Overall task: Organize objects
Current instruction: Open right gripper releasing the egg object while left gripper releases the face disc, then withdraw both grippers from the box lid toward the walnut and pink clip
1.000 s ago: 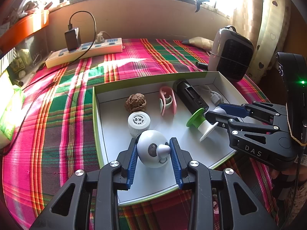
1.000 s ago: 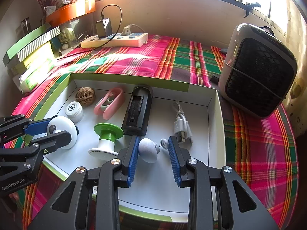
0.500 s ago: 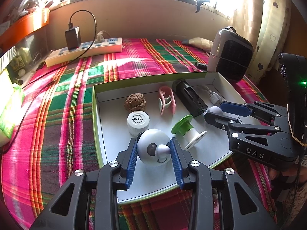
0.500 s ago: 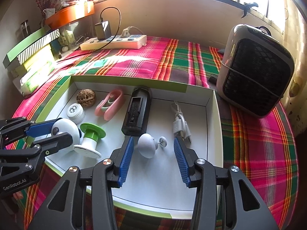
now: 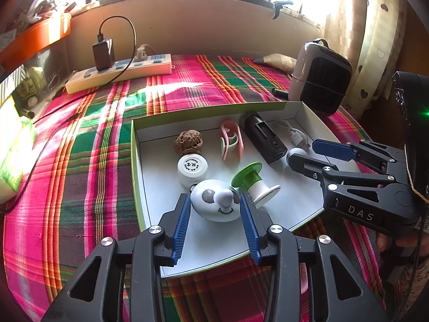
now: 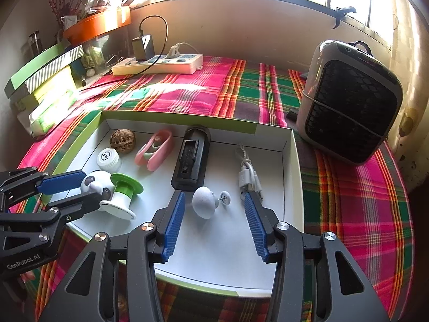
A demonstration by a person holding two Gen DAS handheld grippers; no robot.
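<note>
A shallow white box with a green rim point(image 5: 135, 161) point(image 6: 291, 166) sits on the plaid cloth. It holds a walnut point(image 5: 187, 142), a white cap point(image 5: 192, 167), a pink clip point(image 5: 231, 142), a black case point(image 5: 264, 136), a white cable point(image 6: 248, 177) and a green-topped spool point(image 5: 253, 181) point(image 6: 122, 190). My left gripper point(image 5: 215, 210) point(image 6: 77, 191) is shut on a white panda-face ball point(image 5: 215, 202) at the box's near left. My right gripper point(image 6: 214, 209) point(image 5: 305, 151) is open around a white knob with a small pin point(image 6: 205, 201) lying on the box floor.
A grey heater point(image 6: 351, 107) stands right of the box. A white power strip with a black charger point(image 5: 120, 71) lies at the back by the wall. Green packets point(image 5: 13, 161) and boxes point(image 6: 43, 72) lie at the left edge.
My right gripper has opened and let go of the white knob, which now lies on the box floor. The green spool has moved left, beside the panda ball that my left gripper still holds.
</note>
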